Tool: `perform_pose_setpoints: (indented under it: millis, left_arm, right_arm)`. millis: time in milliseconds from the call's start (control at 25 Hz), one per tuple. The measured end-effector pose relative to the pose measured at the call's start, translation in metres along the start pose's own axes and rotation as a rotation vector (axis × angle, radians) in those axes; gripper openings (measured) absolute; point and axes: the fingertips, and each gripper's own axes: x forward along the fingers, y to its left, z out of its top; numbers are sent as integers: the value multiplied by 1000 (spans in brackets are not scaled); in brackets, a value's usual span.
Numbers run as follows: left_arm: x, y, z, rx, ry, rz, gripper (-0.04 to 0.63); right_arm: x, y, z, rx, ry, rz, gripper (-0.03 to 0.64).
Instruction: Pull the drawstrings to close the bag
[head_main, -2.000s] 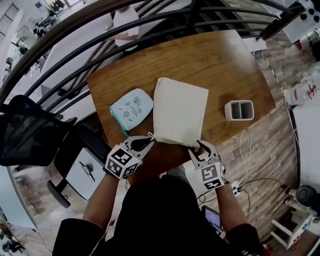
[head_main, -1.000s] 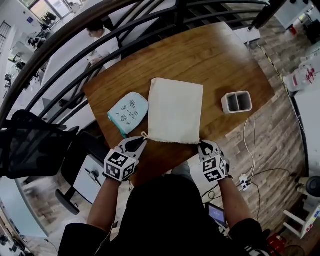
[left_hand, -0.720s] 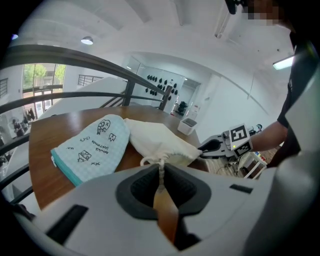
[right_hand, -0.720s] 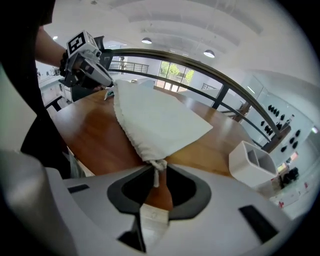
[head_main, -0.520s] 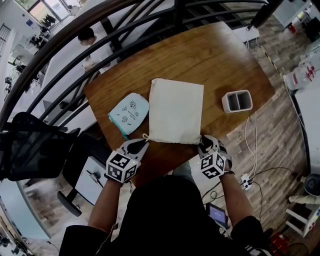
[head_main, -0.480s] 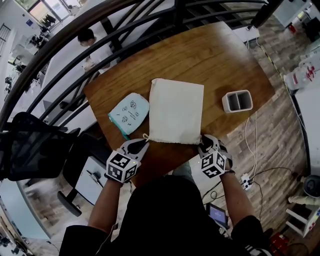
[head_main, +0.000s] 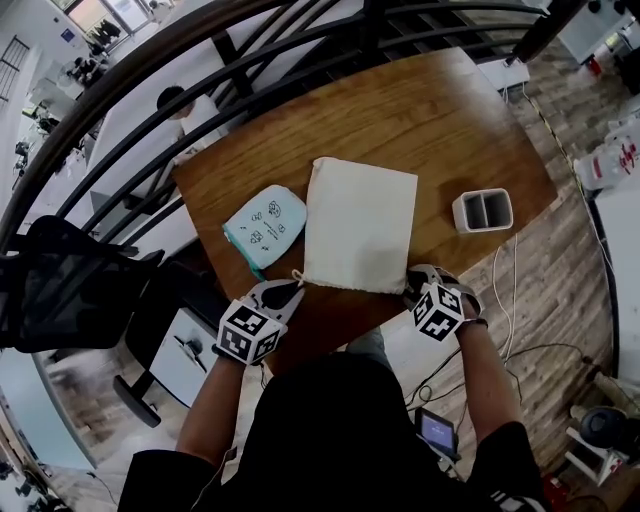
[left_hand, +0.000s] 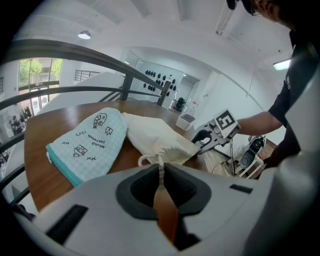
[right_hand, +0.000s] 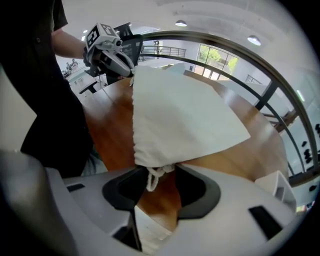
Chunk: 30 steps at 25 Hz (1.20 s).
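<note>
A cream drawstring bag (head_main: 360, 225) lies flat on the wooden table (head_main: 440, 130), its gathered mouth toward the near edge. My left gripper (head_main: 287, 291) is at the mouth's left corner, shut on the left drawstring (left_hand: 161, 170), which runs taut from the bag (left_hand: 157, 137) into the jaws. My right gripper (head_main: 414, 288) is at the mouth's right corner. Its jaws are opening, and the knotted right drawstring (right_hand: 154, 177) hangs loose between them with no pad pressing on it. The bag (right_hand: 185, 112) fills the right gripper view.
A pale blue patterned pouch (head_main: 264, 222) lies just left of the bag. A grey two-compartment holder (head_main: 481, 211) stands to the right. Black railing bars (head_main: 250, 60) cross the far side. A black office chair (head_main: 60, 280) is on the left, and cables (head_main: 500, 300) trail on the floor.
My right gripper's jaws have parted and let go of the right drawstring, and it has shifted slightly right. My left gripper still holds its cord.
</note>
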Motion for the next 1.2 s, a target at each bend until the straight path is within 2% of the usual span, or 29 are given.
perform_pose_setpoints:
  millis: [240, 400, 480, 600, 720, 1200]
  left_arm:
    - [3, 2, -4, -19, 6, 9, 38]
    - [4, 4, -3, -29, 7, 15, 38]
    - [6, 5, -4, -32, 8, 17, 38]
    - [6, 6, -3, -36, 3, 22, 38]
    - [2, 7, 1, -32, -7, 34, 38]
    - [-20, 18, 13, 80, -45, 149, 37]
  right_arm:
    - [3, 4, 2, -97, 40, 67, 156]
    - [4, 7, 2, -110, 66, 131, 118]
    - [4, 7, 2, -112, 72, 125, 124]
    - [4, 10, 2, -100, 60, 81, 80]
    - [0, 14, 0, -25, 22, 16, 43]
    - [-27, -7, -7, 319, -56, -230, 40]
